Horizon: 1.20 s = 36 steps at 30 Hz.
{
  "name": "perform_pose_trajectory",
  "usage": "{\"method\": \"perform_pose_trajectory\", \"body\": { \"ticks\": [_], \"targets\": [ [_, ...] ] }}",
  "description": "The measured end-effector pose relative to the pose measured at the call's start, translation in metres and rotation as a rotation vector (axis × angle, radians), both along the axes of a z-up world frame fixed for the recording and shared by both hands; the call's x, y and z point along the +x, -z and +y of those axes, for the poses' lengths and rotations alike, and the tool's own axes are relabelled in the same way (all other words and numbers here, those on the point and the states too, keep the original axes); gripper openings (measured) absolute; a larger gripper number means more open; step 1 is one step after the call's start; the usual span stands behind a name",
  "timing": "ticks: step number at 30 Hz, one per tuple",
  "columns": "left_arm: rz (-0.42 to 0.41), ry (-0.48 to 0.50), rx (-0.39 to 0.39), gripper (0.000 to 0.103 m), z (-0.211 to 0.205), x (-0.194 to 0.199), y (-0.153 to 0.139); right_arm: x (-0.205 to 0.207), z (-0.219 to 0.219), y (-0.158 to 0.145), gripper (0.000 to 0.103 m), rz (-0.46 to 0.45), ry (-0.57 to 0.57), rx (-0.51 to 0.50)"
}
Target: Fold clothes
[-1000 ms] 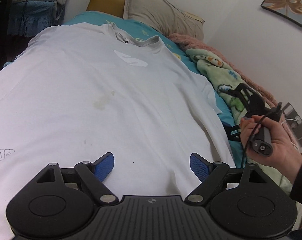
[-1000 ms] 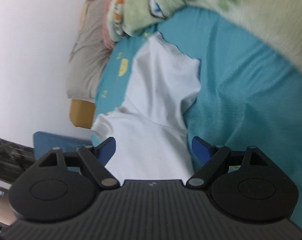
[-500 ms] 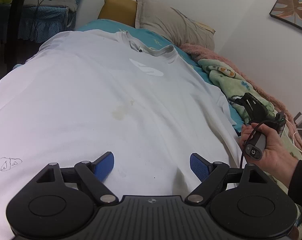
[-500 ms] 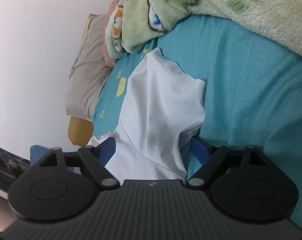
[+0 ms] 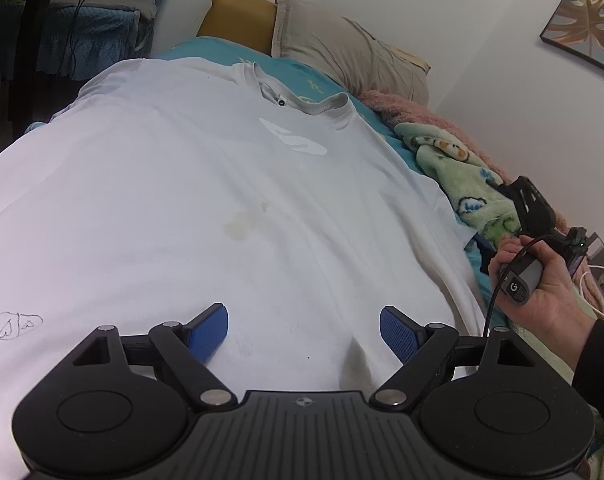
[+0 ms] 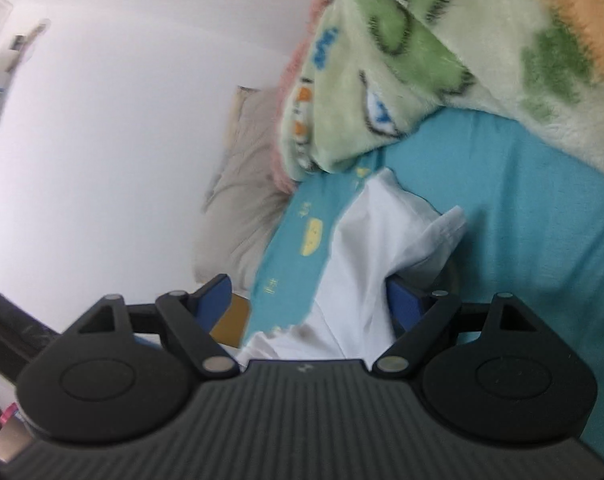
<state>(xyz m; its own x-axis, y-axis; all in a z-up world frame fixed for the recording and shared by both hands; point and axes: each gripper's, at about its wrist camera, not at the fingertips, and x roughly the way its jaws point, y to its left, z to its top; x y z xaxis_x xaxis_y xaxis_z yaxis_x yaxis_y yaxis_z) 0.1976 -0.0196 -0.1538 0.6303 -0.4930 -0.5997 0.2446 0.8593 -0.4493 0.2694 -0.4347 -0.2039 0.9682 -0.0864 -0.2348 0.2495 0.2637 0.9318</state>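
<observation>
Both grippers are held with jaws wide apart and nothing clamped. A white T-shirt (image 5: pixel 205 208) is spread flat on the blue bed sheet (image 6: pixel 522 216), its long axis running from the hem at 6 o'clock to the collar at 12. The left gripper (image 5: pixel 304 330) is poised over the hem. The right sleeve (image 6: pixel 386 236) lies at 12 o'clock from the right gripper (image 6: pixel 308 300), partly between its jaws, so the right hand (image 5: pixel 542 292) is judged nearer to the sleeve.
</observation>
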Motion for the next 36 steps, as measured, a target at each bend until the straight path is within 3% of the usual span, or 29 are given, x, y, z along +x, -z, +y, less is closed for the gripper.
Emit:
{"method": "perform_pose_trajectory", "body": {
  "ticks": [4,8,19,27,29,32,33,36],
  "targets": [
    [0.001,-0.001,-0.004,0.085,0.000,0.000,0.000,0.004,0.002,0.017,0.086,0.133,-0.057,0.088],
    [0.003,-0.003,-0.007,0.085,0.001,0.000,-0.001,0.012,0.015,0.020,0.083,0.202,-0.097,0.003],
    [0.000,-0.009,-0.015,0.085,0.003,0.002,-0.001,0.068,-0.009,0.037,0.087,0.041,-0.095,-0.031],
    [-0.011,-0.019,-0.032,0.085,0.005,0.010,0.003,0.110,-0.019,0.030,0.083,0.062,-0.072,-0.062],
    [-0.008,-0.022,-0.041,0.085,0.006,0.012,0.003,0.118,-0.025,0.022,0.069,0.099,-0.052,-0.107],
    [0.000,-0.028,-0.057,0.085,0.007,0.014,0.003,0.128,-0.037,0.006,0.014,0.192,-0.025,-0.199],
    [0.004,-0.031,-0.063,0.085,0.008,0.014,0.003,0.128,-0.039,-0.003,0.009,0.216,-0.018,-0.247],
    [0.016,-0.045,-0.071,0.085,0.012,0.018,-0.001,0.126,-0.034,-0.038,0.007,0.258,0.010,-0.441]
  ]
}}
